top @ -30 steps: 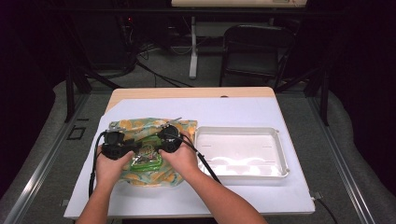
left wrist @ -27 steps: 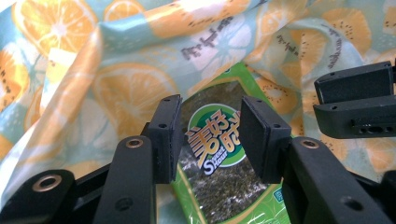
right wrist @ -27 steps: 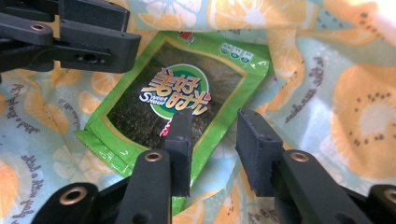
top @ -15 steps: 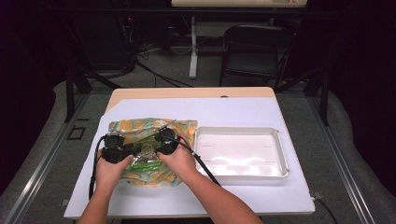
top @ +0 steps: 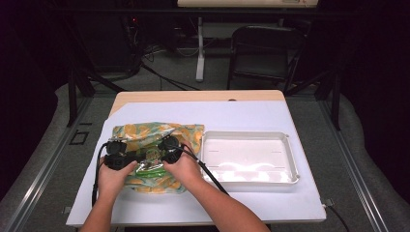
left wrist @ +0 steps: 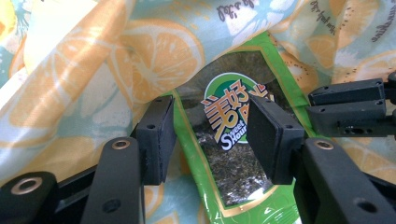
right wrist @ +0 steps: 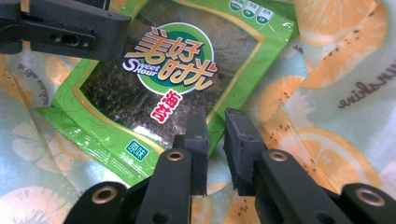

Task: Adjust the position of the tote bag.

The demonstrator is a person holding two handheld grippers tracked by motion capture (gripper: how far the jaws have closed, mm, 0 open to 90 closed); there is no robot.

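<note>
since a second ago both hands have drawn a little nearer to the person, and the left gripper (top: 117, 153) now has its jaws spread wider, having just been opening; they straddle the green seaweed packet (left wrist: 224, 154) without pressing on it. the right gripper (top: 170, 148) has just been closing: in the right gripper view its fingers (right wrist: 240, 144) stand close together with a narrow gap, right at the packet's edge and over the cloth; i cannot tell whether they pinch anything.

the packet lies on a citrus-print cloth (top: 140, 133), rumpled, spread over the left part of a white sheet (top: 241, 116) that covers most of a pale wooden table (top: 193, 95). just right of the cloth sits a white tray (top: 290, 157), shallow, with bare walls. beyond the far edge of the table the room is dim: a dark chair (top: 263, 50) far right of centre, a white post (top: 199, 48) and loose cables (top: 159, 72) on grey flooring.
</note>
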